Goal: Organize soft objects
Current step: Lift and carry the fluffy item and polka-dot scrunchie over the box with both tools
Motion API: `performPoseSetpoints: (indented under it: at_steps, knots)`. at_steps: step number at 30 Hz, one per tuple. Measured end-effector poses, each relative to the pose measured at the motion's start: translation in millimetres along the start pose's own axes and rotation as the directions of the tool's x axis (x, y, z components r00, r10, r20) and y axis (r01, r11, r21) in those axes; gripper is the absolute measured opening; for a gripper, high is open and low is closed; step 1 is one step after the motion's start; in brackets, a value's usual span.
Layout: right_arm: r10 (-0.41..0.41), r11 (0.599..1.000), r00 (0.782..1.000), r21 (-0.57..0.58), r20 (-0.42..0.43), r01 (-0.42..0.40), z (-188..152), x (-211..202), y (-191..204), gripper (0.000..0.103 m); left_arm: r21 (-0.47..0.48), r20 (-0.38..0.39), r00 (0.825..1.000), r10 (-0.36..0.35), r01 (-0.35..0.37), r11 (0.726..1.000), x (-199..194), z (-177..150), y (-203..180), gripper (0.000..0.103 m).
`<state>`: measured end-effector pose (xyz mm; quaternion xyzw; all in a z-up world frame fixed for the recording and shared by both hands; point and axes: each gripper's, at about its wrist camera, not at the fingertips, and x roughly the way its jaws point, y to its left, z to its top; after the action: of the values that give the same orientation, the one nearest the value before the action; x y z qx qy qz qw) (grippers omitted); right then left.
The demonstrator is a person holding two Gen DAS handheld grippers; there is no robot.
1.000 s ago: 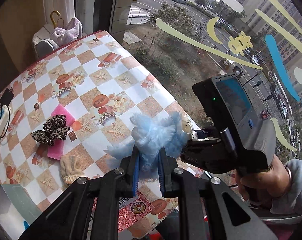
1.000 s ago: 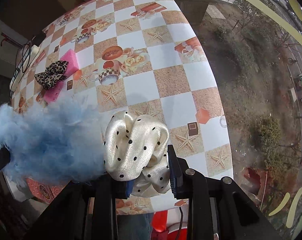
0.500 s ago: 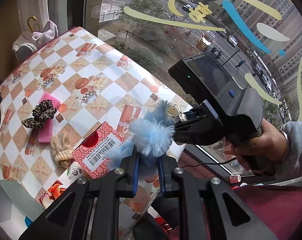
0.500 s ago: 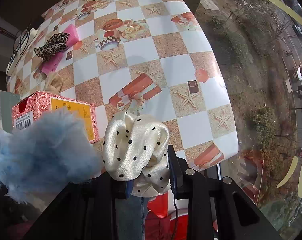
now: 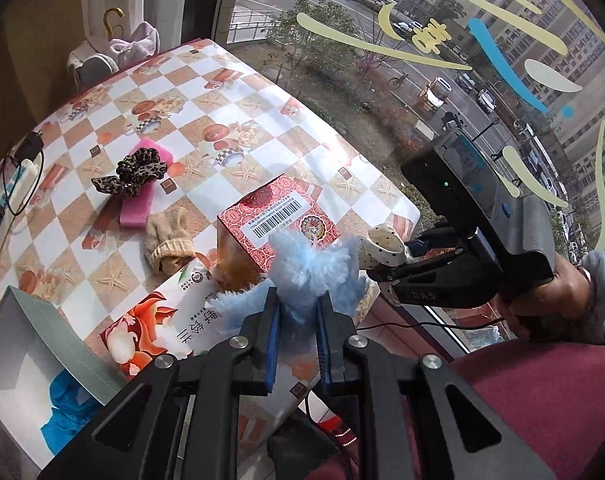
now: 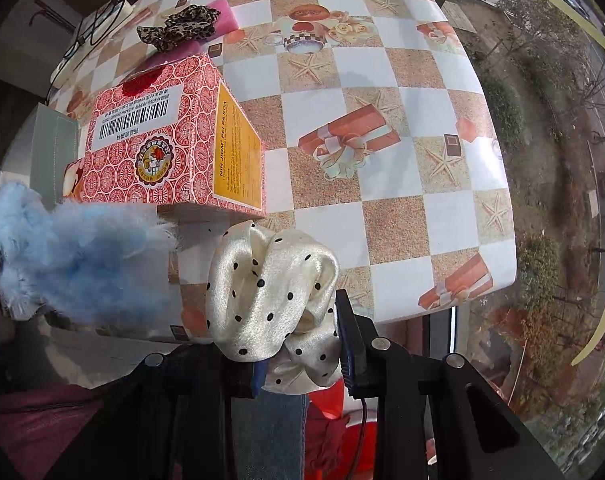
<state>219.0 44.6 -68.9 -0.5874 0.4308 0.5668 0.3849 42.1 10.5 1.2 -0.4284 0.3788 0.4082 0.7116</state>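
Observation:
My left gripper [image 5: 297, 312] is shut on a fluffy light-blue scrunchie [image 5: 310, 264], held above the table's near edge; it also shows at the left of the right wrist view [image 6: 74, 256]. My right gripper [image 6: 302, 336] is shut on a cream satin scrunchie with black dots [image 6: 270, 288], also seen in the left wrist view [image 5: 384, 244], just right of the blue one. A leopard-print scrunchie [image 5: 136, 170] lies on a pink sponge [image 5: 140, 196]. A beige knit sock [image 5: 168, 236] lies beside them.
A red patterned box [image 5: 278, 220] stands on a printed carton [image 5: 170, 320] near the front edge of the checkered table [image 5: 230, 128]. A grey open box [image 5: 26, 344] holding something blue sits at the front left. Cables and a power strip [image 5: 20, 184] lie at the left. A window runs along the right.
Both grippers have pulled back and down toward the table's near edge with their scrunchies. The red box and carton now appear closer and larger.

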Motion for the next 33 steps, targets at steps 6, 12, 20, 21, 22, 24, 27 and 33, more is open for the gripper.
performPoseSetpoints:
  at_steps: [6, 12, 20, 21, 22, 24, 27, 33]
  knots:
    - [0.017, 0.996, 1.0, -0.091, -0.018, -0.018, -7, 4, 31, 0.03, -0.097, 0.02, 0.999, 0.04, -0.038, 0.995, -14, -22, 28, 0.018]
    - [0.02, 0.974, 1.0, -0.225, -0.019, -0.024, -6, -1, 67, 0.03, -0.211, 0.052, 0.994, 0.093, -0.08, 0.974, -33, -45, 55, 0.018]
    - [-0.015, 0.887, 1.0, -0.461, -0.007, 0.01, -2, -8, 134, 0.03, -0.372, 0.057, 0.98, 0.189, -0.155, 0.915, -53, -81, 91, 0.018]
    - [-0.013, 0.876, 1.0, -0.483, -0.003, 0.01, -1, -10, 142, 0.03, -0.391, 0.056, 0.977, 0.205, -0.167, 0.905, -56, -86, 95, 0.018]
    - [-0.011, 0.865, 1.0, -0.502, 0.002, 0.01, 0, -12, 149, 0.03, -0.409, 0.054, 0.974, 0.221, -0.18, 0.895, -59, -90, 99, 0.018]
    - [-0.007, 0.844, 1.0, -0.536, 0.012, 0.012, 4, -16, 163, 0.03, -0.448, 0.046, 0.965, 0.257, -0.21, 0.869, -64, -100, 107, 0.018]
    - [0.002, 0.811, 1.0, -0.584, 0.028, 0.015, 11, -22, 185, 0.03, -0.495, 0.025, 0.95, 0.311, -0.259, 0.829, -71, -115, 118, 0.018]
    - [0.039, 0.762, 0.998, -0.648, 0.038, -0.005, 22, -32, 229, 0.03, -0.604, -0.01, 0.932, 0.363, -0.295, 0.74, -81, -148, 140, 0.018]
